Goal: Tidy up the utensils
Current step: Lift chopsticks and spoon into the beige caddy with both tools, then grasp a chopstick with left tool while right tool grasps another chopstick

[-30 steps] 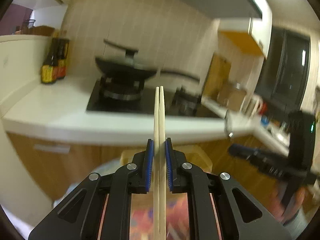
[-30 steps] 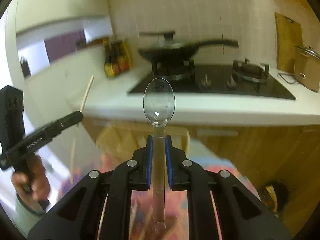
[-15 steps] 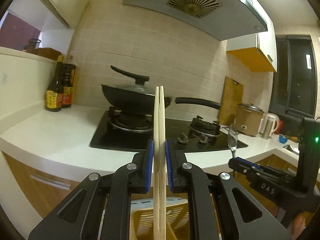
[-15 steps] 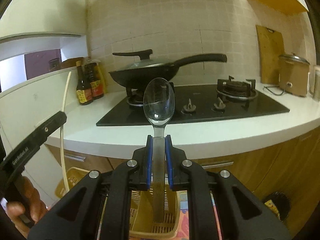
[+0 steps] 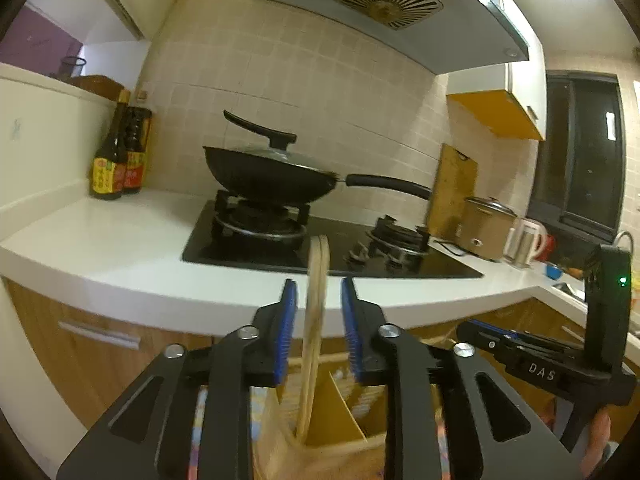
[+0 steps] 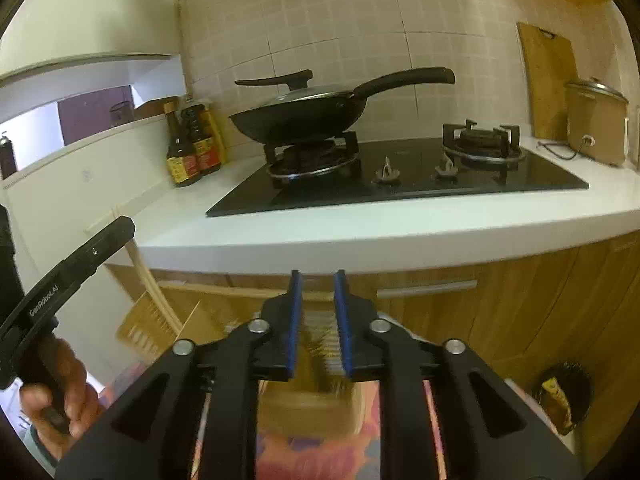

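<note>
My left gripper point(image 5: 317, 285) is open. A pair of pale wooden chopsticks point(image 5: 314, 332) stands loose between its blue pads, blurred, with the lower ends down in a yellow slotted utensil basket point(image 5: 340, 420). My right gripper point(image 6: 317, 276) is open and empty above the same basket point(image 6: 168, 320). The clear spoon is not in view. The chopsticks point(image 6: 148, 276) show at the left in the right wrist view, below the left gripper's body. The right gripper's body point(image 5: 560, 364) shows at the right in the left wrist view.
A white counter point(image 5: 120, 240) runs ahead with a black hob point(image 6: 400, 176), a lidded wok point(image 5: 272, 176), two sauce bottles point(image 5: 116, 160), a cutting board point(image 6: 548, 76) and a cooker pot point(image 6: 596, 120). Wooden cabinet fronts point(image 6: 540, 292) stand below.
Both grippers have opened. The chopsticks have dropped down between the left pads into the basket. The clear spoon has left the right gripper and is out of view.
</note>
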Tool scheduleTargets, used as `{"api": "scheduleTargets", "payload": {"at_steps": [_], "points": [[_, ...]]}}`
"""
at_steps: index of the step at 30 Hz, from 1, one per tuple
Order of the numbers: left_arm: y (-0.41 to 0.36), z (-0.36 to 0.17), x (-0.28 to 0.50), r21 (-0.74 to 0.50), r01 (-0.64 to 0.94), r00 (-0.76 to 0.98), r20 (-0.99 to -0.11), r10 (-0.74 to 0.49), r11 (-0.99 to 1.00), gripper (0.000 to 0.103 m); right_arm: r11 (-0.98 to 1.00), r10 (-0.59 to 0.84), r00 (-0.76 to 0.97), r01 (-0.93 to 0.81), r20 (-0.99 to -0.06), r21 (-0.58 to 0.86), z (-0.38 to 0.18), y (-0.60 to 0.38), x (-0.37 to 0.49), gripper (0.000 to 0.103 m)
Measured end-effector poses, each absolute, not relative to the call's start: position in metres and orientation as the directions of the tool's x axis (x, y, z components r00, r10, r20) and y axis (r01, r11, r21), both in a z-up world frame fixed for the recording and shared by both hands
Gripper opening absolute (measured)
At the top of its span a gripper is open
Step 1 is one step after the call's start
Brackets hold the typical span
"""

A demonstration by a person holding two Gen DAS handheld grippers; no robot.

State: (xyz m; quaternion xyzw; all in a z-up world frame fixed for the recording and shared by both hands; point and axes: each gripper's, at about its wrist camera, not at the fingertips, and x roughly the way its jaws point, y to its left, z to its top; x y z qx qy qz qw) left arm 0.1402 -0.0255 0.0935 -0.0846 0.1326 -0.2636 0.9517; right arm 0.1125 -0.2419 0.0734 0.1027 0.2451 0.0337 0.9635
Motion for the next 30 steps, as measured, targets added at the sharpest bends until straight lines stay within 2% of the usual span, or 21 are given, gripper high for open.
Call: {"api": "scheduleTargets", "payload": {"at_steps": [2, 4, 6, 7, 13, 17, 20, 23, 27, 30], "points": [[-0.019, 0.096, 0.126, -0.228, 0.487, 0.819, -0.217, -0.531, 0.843, 0.047, 0.975, 0.126, 0.871, -0.02, -0.475, 0.222, 0.074, -0.243, 0.095, 0.017], [-0.011, 0.098, 0.109, -0.223, 0.487, 0.81, -0.245, -0.533, 0.844, 0.049, 0.972, 0.152, 0.854, -0.038, -0.498, 0.231, 0.074, -0.243, 0.077, 0.024], [-0.004, 0.097, 0.096, -0.229, 0.487, 0.797, -0.28, -0.536, 0.843, 0.05, 0.972, 0.162, 0.838, -0.044, -0.521, 0.232, 0.073, -0.241, 0.062, 0.047], [0.0, 0.095, 0.091, -0.235, 0.482, 0.788, -0.305, -0.534, 0.844, 0.052, 0.972, 0.167, 0.833, -0.048, -0.528, 0.232, 0.073, -0.24, 0.049, 0.049], [0.018, 0.07, 0.055, -0.259, 0.442, 0.719, -0.469, -0.512, 0.859, 0.052, 0.976, 0.158, 0.776, -0.03, -0.611, 0.214, 0.063, -0.229, 0.002, 0.049], [0.021, 0.039, 0.039, -0.263, 0.418, 0.65, -0.582, -0.489, 0.87, 0.051, 0.979, 0.147, 0.669, 0.008, -0.729, 0.204, 0.035, -0.222, -0.019, 0.049], [0.019, 0.009, 0.032, -0.258, 0.417, 0.572, -0.671, -0.472, 0.871, 0.05, 0.975, 0.157, 0.602, 0.03, -0.783, 0.218, 0.009, -0.22, -0.03, 0.048], [0.013, -0.021, 0.027, -0.249, 0.426, 0.494, -0.741, -0.454, 0.87, 0.044, 0.966, 0.191, 0.552, 0.038, -0.811, 0.254, -0.014, -0.219, -0.037, 0.038], [-0.003, -0.05, 0.025, -0.201, 0.457, 0.417, -0.812, -0.408, 0.866, 0.04, 0.965, 0.196, 0.498, 0.055, -0.845, 0.256, -0.037, -0.215, -0.041, 0.032], [-0.011, -0.056, 0.022, -0.154, 0.474, 0.408, -0.834, -0.371, 0.867, 0.031, 0.962, 0.209, 0.465, 0.06, -0.86, 0.267, -0.049, -0.213, -0.044, 0.027]]}}
